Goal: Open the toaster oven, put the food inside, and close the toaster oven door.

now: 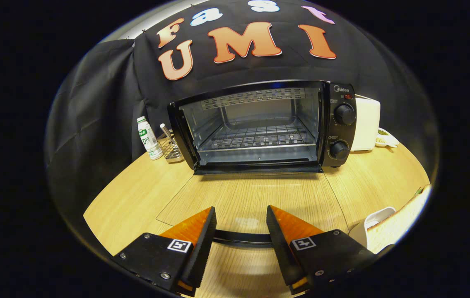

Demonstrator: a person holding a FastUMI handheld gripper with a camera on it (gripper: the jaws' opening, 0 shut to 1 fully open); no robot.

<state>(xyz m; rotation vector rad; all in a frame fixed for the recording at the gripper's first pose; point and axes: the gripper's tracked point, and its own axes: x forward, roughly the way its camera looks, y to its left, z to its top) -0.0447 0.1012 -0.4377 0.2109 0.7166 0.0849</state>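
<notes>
The wooden table [143, 194] carries the toaster oven [259, 126], which stands straight ahead of the gripper [241, 217] with its cavity and wire rack [255, 138] exposed. Its glass door [251, 198] lies folded down flat toward the gripper, and the dark door handle [241, 238] runs crosswise just behind the spread fingertips. The fingers are parted and hold nothing. The food looks to be the slice of bread [400, 225] on a white dish [373, 223], off to the right of the gripper, so the next move likely turns right, away from the oven. The lowered door lies between gripper and cavity. Left of the oven stand a bottle [149, 138] and a small wire holder [171, 147]; a white appliance [365, 123] sits to its right.
</notes>
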